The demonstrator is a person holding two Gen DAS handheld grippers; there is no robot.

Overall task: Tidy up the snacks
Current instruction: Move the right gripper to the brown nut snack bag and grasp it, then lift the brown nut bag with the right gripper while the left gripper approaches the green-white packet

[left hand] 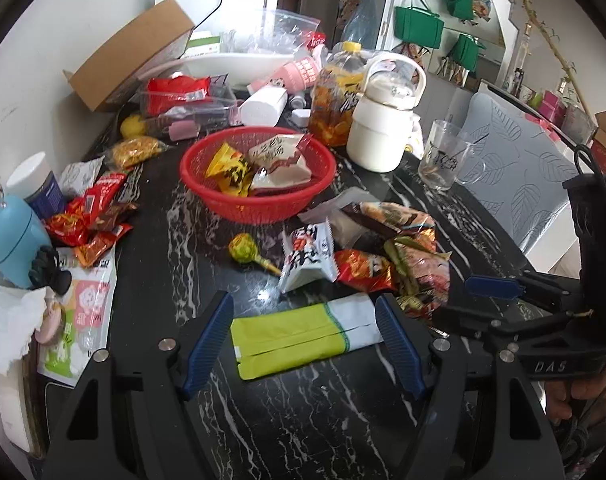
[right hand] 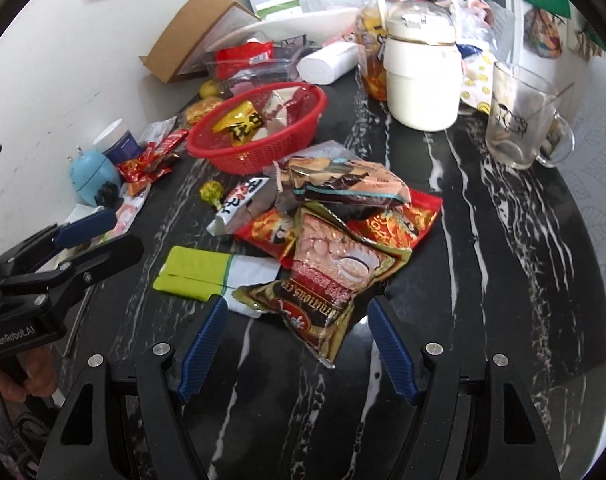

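Both your claws are spread and empty: the green-and-white packet [left hand: 303,334] lies flat between the left claw [left hand: 305,342] tips, so pinch its long edges squarely, then lift toward the red basket [left hand: 259,204] beyond; the right claw [right hand: 297,346] straddles the cereal bag [right hand: 327,280]

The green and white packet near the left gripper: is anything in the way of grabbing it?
Nothing visible. The green and white packet lies flat on the table, and the left gripper is open with a finger on either side.
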